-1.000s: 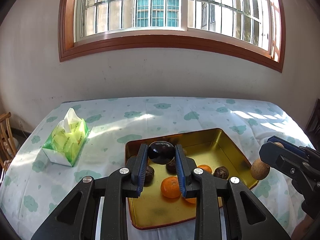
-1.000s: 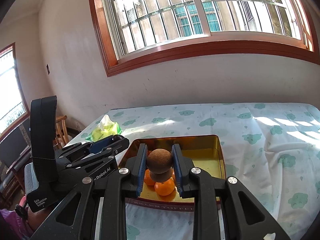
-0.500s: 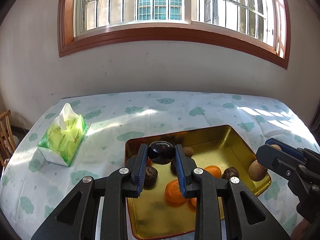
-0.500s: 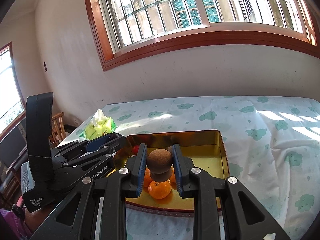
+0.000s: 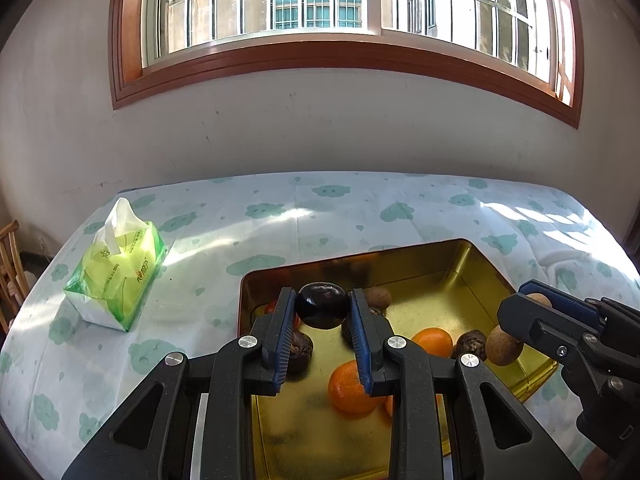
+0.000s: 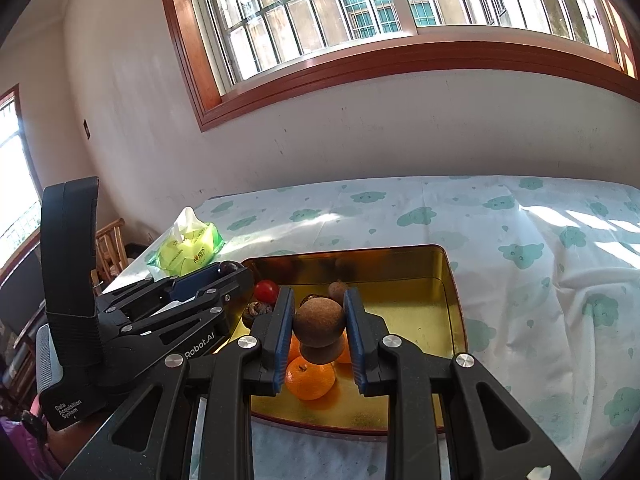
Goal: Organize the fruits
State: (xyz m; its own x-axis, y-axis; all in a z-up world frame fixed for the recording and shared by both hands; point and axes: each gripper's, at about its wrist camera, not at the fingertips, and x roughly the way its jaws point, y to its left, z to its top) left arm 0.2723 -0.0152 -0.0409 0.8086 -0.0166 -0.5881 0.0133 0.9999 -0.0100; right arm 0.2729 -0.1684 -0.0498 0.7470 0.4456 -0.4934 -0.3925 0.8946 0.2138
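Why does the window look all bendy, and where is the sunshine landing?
Left wrist view: the fisheye lens bows the window frame; sun patches brighten the tablecloth. Right wrist view: the same curving, with glare on the cloth at right and the gold tray shining.

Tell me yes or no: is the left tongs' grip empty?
No, the left tongs are clamped on a dark round fruit held above the gold tray.
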